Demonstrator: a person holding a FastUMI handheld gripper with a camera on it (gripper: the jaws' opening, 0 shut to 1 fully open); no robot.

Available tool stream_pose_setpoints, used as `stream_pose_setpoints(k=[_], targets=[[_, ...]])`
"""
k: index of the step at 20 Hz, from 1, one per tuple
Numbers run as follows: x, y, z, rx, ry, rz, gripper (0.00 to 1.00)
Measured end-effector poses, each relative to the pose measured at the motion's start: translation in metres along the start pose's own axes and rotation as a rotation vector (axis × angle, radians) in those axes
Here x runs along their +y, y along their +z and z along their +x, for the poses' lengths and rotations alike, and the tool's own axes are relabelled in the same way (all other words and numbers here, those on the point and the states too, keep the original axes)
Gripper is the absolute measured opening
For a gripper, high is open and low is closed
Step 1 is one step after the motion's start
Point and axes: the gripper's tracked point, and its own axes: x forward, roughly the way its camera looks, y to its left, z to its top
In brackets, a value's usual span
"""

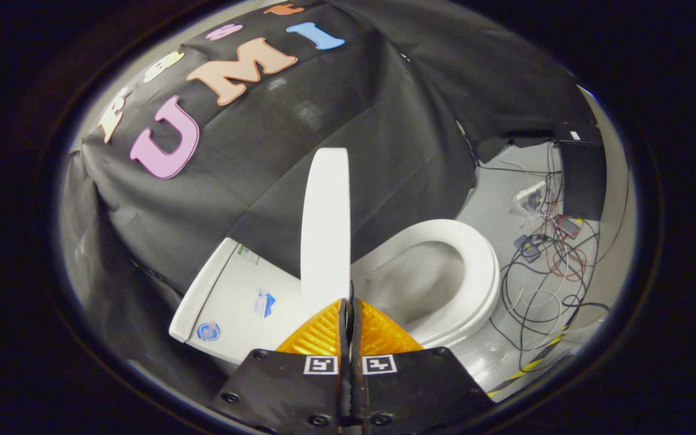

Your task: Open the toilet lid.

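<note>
Gripper view: the gripper (348, 305) has its two fingers pressed together, with nothing held between them. The toilet lid (325, 226) stands raised, seen edge-on, just ahead of the fingertips. Right of the lid, the toilet seat (481, 272) rings the open bowl. Left of the lid sits the tank (236, 299). Far right, tangled cables (544, 266) lie on the floor.

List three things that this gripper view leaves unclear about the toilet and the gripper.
1. Gripper: fingers closed together at the raised toilet lid's lower edge; whether they pinch it is hidden by the fingers themselves.
2. Lid hinge: hidden behind the lid and the fingers.
3. Stickers on the cistern: too small to read.
</note>
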Motion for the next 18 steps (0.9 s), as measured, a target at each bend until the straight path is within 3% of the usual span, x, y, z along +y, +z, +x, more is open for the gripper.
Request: stream_pose_setpoints(k=[4, 18], targets=[[0.017, 0.002, -0.001, -0.012, -0.004, -0.101, 0.01], [0.073, 0.003, -0.010, -0.064, 0.006, -0.223, 0.00]])
